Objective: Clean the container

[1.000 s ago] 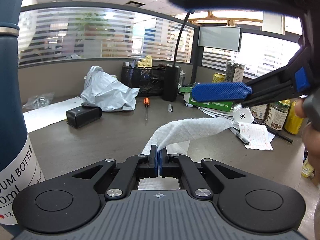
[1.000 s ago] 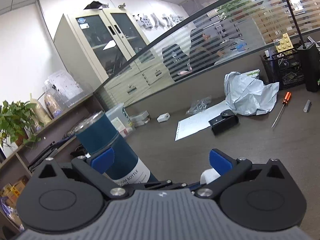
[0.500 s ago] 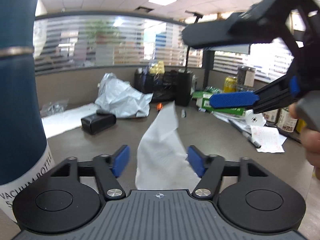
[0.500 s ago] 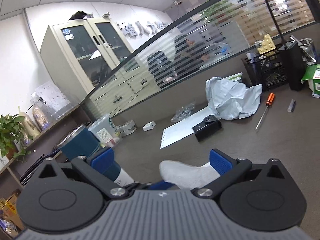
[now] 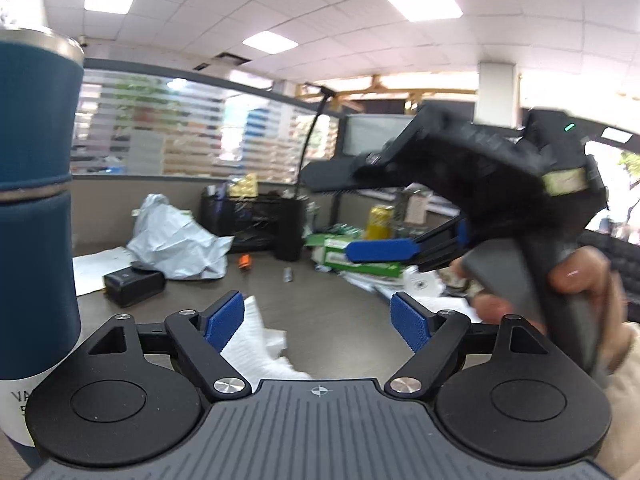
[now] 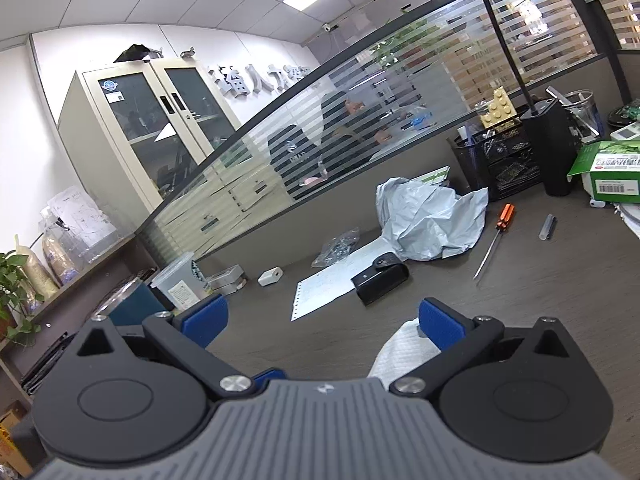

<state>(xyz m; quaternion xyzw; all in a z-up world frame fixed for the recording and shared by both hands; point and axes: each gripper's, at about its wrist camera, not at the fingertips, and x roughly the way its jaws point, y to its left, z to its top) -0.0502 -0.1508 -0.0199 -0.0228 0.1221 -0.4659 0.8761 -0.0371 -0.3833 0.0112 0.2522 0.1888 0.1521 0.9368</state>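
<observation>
The blue vacuum bottle stands upright on the dark desk, its steel rim uncapped as far as the view shows; everything below is placed from it. Just to its right the left gripper hangs with its jaws spread wide and nothing between them. A white paper towel lies crumpled on the desk just beside the bottle's foot, under the left blue pad, loose rather than pinched. The right gripper is held higher and further right of the bottle, likewise wide open and empty; in its own view the towel shows below its right pad and the bottle low to the left. A hand grips its handle, though motion blur smears that part.

The bottle looks heavy, stiff, smooth-walled and likely slippery: best clamped across the mid body, near the dividing band. The towel is light and limp; pinch a raised fold, not a flat edge.
</observation>
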